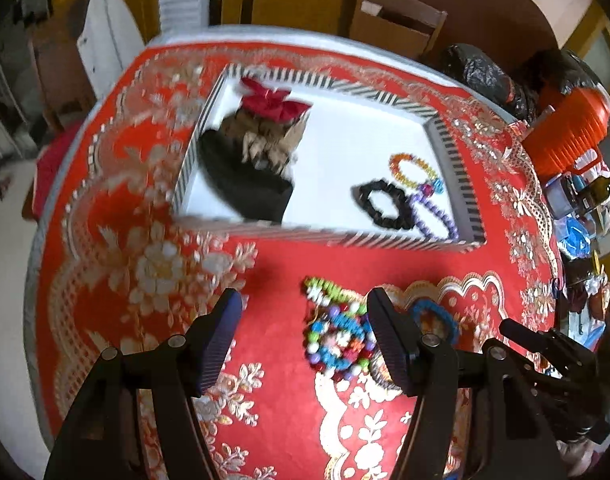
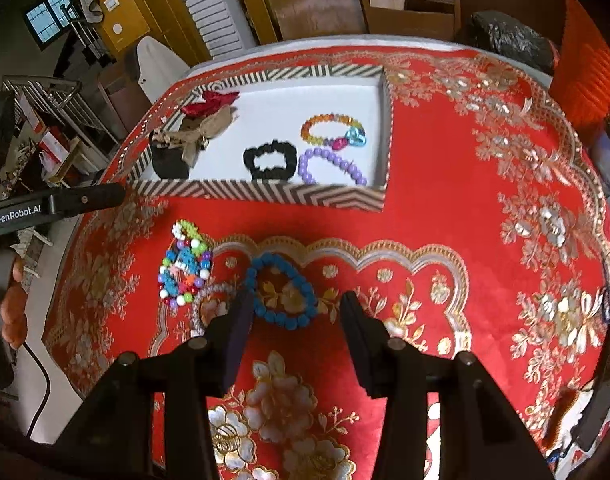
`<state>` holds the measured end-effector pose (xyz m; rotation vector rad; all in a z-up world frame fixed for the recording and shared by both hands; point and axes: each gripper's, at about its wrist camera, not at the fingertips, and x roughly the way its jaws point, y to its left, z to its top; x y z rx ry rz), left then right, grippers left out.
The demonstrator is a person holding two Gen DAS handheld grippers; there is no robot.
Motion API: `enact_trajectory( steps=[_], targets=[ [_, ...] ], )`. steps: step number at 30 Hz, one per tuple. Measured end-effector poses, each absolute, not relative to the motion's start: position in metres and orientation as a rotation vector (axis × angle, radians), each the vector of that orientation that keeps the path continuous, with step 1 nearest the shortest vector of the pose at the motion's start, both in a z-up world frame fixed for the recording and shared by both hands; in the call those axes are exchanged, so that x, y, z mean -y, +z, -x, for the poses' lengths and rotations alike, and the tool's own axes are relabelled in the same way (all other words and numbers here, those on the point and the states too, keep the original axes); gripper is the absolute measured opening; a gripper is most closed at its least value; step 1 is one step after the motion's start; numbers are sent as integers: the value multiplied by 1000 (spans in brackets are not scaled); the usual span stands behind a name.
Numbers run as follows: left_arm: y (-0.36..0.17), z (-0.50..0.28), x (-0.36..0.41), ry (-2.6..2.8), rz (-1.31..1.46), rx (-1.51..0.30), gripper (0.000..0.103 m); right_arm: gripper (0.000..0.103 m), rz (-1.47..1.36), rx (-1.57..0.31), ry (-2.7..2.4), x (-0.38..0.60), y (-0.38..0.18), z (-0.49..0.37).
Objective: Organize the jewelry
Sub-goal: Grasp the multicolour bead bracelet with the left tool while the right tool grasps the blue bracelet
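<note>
Red floral tablecloth (image 2: 445, 208); wooden chairs (image 2: 409, 4) behind.

We see three bracelets (image 2: 329, 148) in the tray (image 2: 265, 194) beyond our tongs; the blue one (image 2: 281, 296) lies between the right tongs' tips, the multicoloured pile (image 2: 185, 264) just left.

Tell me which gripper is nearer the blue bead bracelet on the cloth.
Right. The right gripper hovers open just short of the blue bead bracelet, which lies between its fingers. The left gripper sits off to its left, over the multicolored bracelet pile.
</note>
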<state>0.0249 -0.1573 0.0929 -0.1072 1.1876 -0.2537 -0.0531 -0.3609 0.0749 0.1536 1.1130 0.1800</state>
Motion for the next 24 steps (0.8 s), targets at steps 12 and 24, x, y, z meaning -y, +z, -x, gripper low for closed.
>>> enact_trajectory(
  steps=[12, 24],
  targets=[
    [47, -7, 174, -359, 50, -1309, 41, 47, -158, -1147, 207, 355, 60, 57],
    [33, -33, 198, -375, 55, -1333, 26, 47, -207, -1155, 161, 369, 58, 65]
  ],
)
